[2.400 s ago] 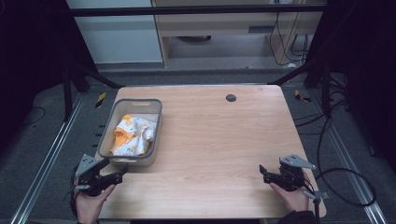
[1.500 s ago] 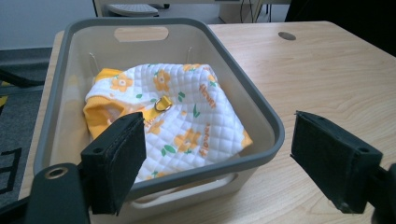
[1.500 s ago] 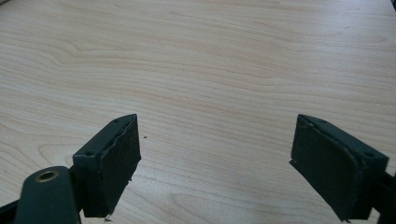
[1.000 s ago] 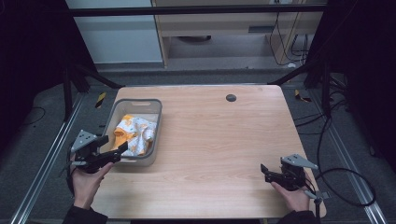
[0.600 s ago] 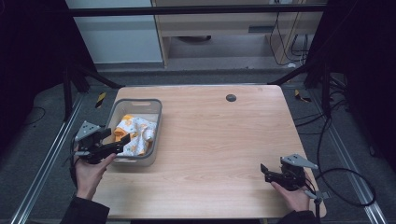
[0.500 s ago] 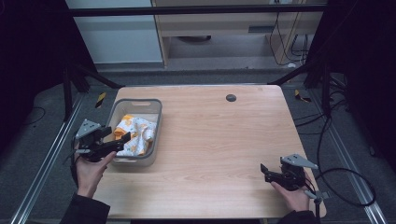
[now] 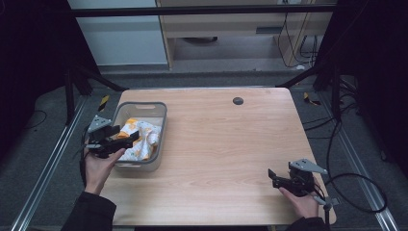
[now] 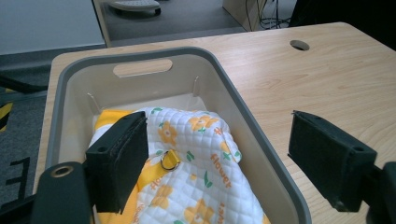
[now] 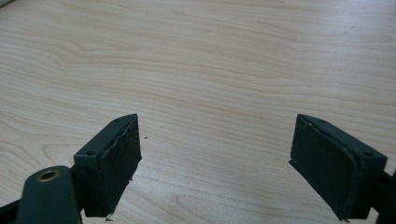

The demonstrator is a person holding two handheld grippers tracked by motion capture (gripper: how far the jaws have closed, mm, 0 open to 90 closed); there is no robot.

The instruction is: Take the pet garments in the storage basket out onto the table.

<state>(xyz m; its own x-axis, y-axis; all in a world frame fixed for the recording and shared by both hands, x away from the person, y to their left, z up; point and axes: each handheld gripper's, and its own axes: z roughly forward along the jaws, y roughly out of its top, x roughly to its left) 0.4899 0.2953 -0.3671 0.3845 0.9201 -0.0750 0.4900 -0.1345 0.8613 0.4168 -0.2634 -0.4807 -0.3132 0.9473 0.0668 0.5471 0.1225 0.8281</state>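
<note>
Light wooden table (image 7: pixel 216 139) — grey bin (image 7: pixel 161 113) at its left, nothing in its middle.

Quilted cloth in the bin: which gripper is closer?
Left. The left gripper hangs open over the quilted cloth in the grey bin; the right gripper sits open at the table's near right corner.
</note>
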